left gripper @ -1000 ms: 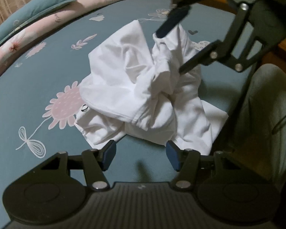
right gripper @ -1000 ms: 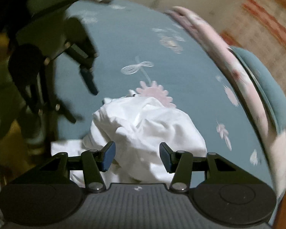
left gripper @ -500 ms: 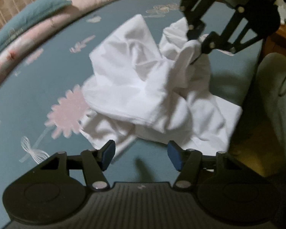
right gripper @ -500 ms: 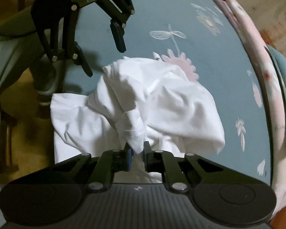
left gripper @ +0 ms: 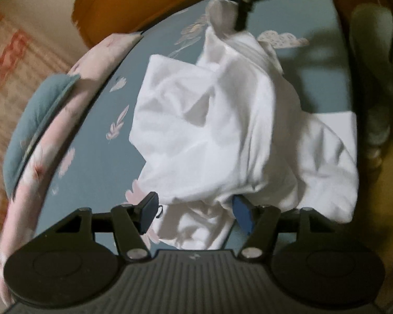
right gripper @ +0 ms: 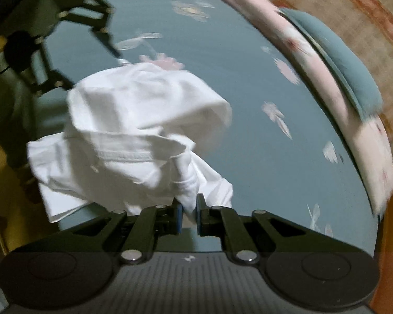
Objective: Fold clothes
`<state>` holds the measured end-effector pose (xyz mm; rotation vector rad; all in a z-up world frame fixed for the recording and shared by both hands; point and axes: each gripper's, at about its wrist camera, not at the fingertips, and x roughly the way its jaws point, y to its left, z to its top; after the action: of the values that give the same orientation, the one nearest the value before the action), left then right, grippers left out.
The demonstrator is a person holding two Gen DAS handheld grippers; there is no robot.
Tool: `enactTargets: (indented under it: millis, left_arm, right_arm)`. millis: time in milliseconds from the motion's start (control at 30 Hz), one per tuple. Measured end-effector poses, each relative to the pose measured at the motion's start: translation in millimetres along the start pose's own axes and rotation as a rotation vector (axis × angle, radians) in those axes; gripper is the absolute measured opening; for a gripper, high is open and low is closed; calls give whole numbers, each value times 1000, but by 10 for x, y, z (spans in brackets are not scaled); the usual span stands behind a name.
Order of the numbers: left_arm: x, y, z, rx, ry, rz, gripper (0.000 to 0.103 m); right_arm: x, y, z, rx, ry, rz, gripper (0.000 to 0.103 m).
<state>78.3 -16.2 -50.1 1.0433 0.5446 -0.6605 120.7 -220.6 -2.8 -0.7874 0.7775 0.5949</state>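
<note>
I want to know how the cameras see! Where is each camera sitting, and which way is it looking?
Left wrist: sits on the left gripper, looks down over the white garment on the blue bedsheet; its open fingers show.
Right wrist: sits on the right gripper, faces the pillow; its fingers pinch the garment.
Both share the garment, the bedsheet, the pillow and each other's gripper.

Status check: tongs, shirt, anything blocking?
Right tongs shut on a bunched fold of the white shirt. Left tongs open, just widening, astride its near edge. Nothing blocking on the bedspread.
</note>
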Motion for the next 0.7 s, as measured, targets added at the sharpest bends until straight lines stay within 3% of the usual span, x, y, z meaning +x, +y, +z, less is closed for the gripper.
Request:
enactTargets:
  millis: [200, 400, 500, 633, 700]
  left_arm:
    - [13, -124, 27, 211, -17, 91, 65]
    - [-83, -179, 67, 389, 2, 140, 65]
    - [-179, -68, 122, 392, -20, 194, 65]
    - [-122, -106, 226, 352, -99, 138, 69]
    - [-4, -237, 225, 394, -92, 110, 69]
  right_arm:
    - [73, -210, -175, 136, 26, -46, 11]
    - [95, -186, -214, 159, 16, -44, 11]
    - [87, -179, -223, 167, 14, -36, 11]
    - [94, -218, -213, 198, 4, -25, 11]
    - [79, -237, -219, 217, -1, -18, 11]
